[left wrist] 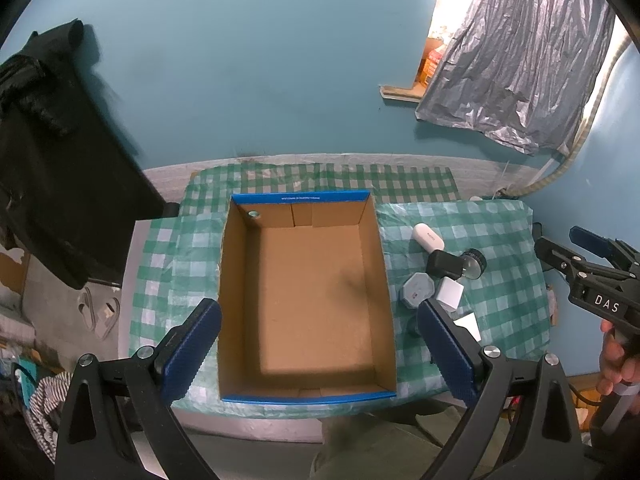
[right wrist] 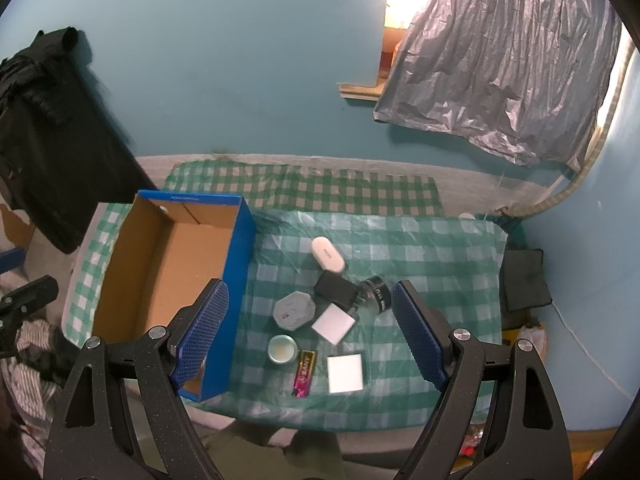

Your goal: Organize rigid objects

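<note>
Box [left wrist: 304, 304] sits open-topped and empty on the checked surface [right wrist: 420, 248], long axis running away from the person, directly ahead of and below the left gripper [left wrist: 320, 348]. Left fingers [left wrist: 192, 348] spread wide, holding nothing.

Cluster of small rigid items lies just right of the box, square under the right gripper [right wrist: 312, 336], so the right is clearly the nearer arm. Right fingers [right wrist: 420, 336] also spread, empty, well above the items.

Largest to smallest there: black adapter [right wrist: 334, 288] touching the lens [right wrist: 376, 288]; octagonal tin [right wrist: 294, 310]; white oval case [right wrist: 328, 254], far side, long axis diagonal; tilted white block [right wrist: 334, 324]; flat white pad [right wrist: 346, 374]; round teal lid [right wrist: 282, 349]; pink lighter [right wrist: 305, 372], nearest, long axis roughly along the fingers' forward line.

Judgement: straight descent, then carry left to the box.
</note>
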The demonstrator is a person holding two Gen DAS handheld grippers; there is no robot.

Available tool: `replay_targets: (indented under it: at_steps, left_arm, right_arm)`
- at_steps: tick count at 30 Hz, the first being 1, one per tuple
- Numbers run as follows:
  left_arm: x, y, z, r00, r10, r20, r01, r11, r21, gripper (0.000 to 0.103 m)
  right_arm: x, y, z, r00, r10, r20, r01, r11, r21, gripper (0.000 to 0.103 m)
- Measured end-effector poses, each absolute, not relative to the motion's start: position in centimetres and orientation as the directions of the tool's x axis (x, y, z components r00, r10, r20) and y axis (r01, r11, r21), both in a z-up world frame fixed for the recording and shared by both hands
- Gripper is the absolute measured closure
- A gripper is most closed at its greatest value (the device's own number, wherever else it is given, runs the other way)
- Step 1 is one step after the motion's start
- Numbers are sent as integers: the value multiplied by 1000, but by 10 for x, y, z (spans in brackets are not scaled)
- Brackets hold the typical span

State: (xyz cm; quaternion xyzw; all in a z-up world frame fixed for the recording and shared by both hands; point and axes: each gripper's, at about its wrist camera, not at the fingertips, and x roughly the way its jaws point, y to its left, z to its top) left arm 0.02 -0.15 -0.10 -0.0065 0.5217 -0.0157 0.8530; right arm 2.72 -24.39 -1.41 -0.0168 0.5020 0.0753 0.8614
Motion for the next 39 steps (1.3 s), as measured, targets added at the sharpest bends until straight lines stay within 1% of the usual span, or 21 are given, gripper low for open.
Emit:
replay_targets:
  at_steps: [26, 39]
  left_arm:
    - [4, -9, -5, 433, -34, -901, 29, 999, -24, 4]
    - [6, 0, -9, 428, -40, -903, 17, 999, -37, 4]
  right_arm:
    - [29, -240, -13, 475, 109, -873, -162, 986, 35, 19]
    - [29, -244, -19, 469, 115, -876, -161, 986, 44, 19]
